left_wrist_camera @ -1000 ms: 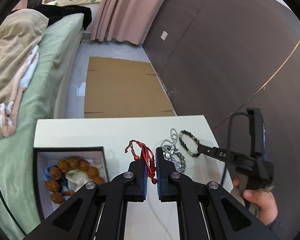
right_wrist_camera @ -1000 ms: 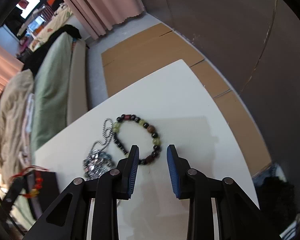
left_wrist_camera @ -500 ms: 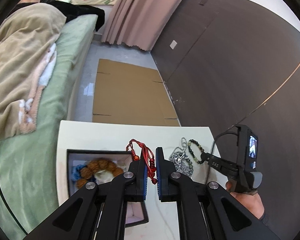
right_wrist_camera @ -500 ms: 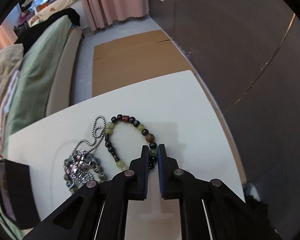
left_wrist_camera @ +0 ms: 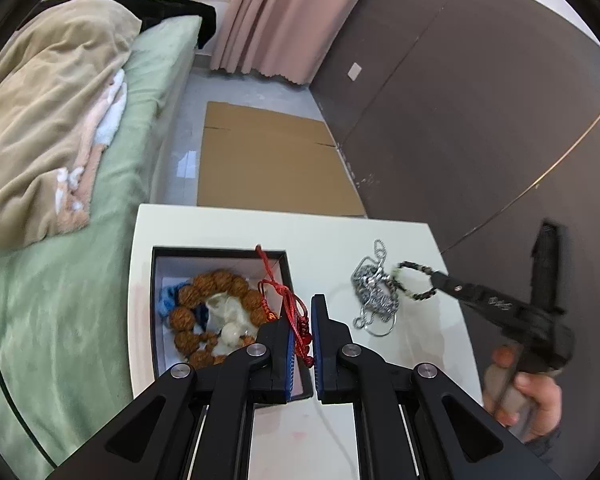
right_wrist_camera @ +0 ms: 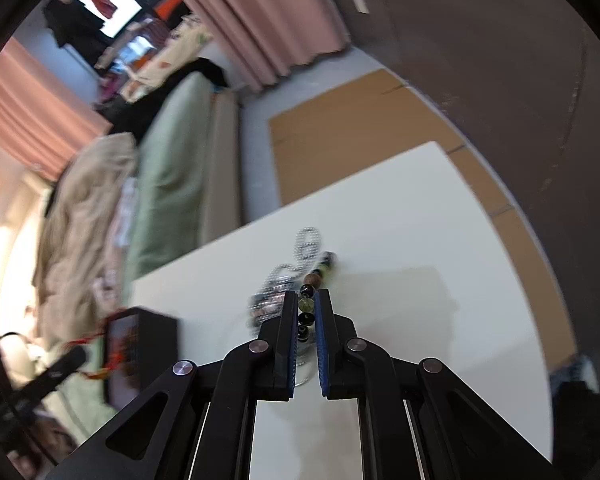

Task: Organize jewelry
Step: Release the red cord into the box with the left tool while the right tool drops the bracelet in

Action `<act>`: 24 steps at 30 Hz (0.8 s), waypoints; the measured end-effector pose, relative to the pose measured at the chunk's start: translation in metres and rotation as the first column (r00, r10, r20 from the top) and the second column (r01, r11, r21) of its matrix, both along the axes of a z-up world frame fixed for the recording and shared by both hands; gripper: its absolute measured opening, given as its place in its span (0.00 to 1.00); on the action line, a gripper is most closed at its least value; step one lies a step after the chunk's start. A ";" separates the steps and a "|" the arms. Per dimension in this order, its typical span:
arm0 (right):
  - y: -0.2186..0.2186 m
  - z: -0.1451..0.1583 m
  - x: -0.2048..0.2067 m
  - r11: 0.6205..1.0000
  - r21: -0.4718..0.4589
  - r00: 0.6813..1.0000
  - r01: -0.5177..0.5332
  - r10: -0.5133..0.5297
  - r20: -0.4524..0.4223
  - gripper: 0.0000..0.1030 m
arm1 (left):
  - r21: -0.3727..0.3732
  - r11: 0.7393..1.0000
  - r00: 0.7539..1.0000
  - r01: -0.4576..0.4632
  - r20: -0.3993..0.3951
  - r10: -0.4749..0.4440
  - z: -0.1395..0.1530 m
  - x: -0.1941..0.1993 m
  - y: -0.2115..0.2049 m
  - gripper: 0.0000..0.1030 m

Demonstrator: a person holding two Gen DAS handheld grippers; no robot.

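Observation:
My left gripper (left_wrist_camera: pixel 300 320) is shut on a red cord bracelet (left_wrist_camera: pixel 290 310) that dangles over the right edge of the black jewelry box (left_wrist_camera: pixel 156 280). Inside the box lie a brown bead bracelet (left_wrist_camera: pixel 220 284) and a blue one. My right gripper (right_wrist_camera: pixel 303 304) is shut on a green-and-dark bead bracelet (right_wrist_camera: pixel 308 304), lifted off the white table (right_wrist_camera: pixel 420 240). The left wrist view shows that bracelet (left_wrist_camera: pixel 414 280) hanging from the right gripper's tips, above a silver chain necklace (left_wrist_camera: pixel 374 292) on the table. The same chain (right_wrist_camera: pixel 296 264) is blurred in the right wrist view.
The white table (left_wrist_camera: pixel 220 224) stands beside a bed with green sheet (left_wrist_camera: pixel 60 280) and beige blanket. Flat cardboard (left_wrist_camera: pixel 268 164) lies on the floor beyond it. A dark wall (left_wrist_camera: pixel 480 100) runs along the right. A hand (left_wrist_camera: pixel 536 400) grips the right tool.
My right gripper shut on the bead bracelet and lifted it off the table. My left gripper carried the red cord bracelet leftward, over the box.

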State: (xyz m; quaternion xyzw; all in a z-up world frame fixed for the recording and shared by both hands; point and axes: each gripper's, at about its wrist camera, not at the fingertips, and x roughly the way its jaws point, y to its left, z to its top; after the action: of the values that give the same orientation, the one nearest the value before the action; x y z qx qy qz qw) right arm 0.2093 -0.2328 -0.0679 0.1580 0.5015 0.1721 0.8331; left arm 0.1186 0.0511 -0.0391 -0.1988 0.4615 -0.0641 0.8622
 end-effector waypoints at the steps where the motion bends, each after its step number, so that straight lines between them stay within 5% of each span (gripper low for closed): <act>1: 0.001 0.002 -0.002 1.000 0.021 1.000 -0.005 0.005 0.005 0.10 | 0.004 1.000 1.000 0.004 -0.009 -0.004 -0.002 -0.001 -0.001 0.07; 6: 0.012 0.021 -0.015 0.993 0.109 0.997 -0.044 0.037 0.071 0.10 | -0.008 1.000 0.998 0.005 -0.058 -0.005 -0.012 -0.003 -0.001 0.12; 10: 0.026 0.030 -0.023 0.985 0.152 0.993 -0.080 0.064 0.103 0.10 | -0.004 0.999 0.998 -0.036 -0.060 0.035 -0.013 -0.008 0.006 0.60; 11: 0.028 0.031 -0.026 0.984 0.158 0.992 -0.087 0.071 0.108 0.10 | -0.006 0.999 0.998 -0.044 -0.045 0.044 -0.010 -0.010 0.008 0.63; 24: 0.091 0.054 -0.044 0.918 0.299 0.958 -0.262 0.210 0.197 0.10 | -0.052 0.984 0.984 -0.170 0.037 0.172 0.015 -0.018 0.050 0.63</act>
State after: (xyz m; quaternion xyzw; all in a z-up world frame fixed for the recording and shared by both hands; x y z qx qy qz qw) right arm 0.1651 -0.1419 -0.0143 0.2156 0.4133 0.3632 0.8067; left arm 0.1004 0.1009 -0.0238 -0.2573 0.4231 -0.0054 0.8688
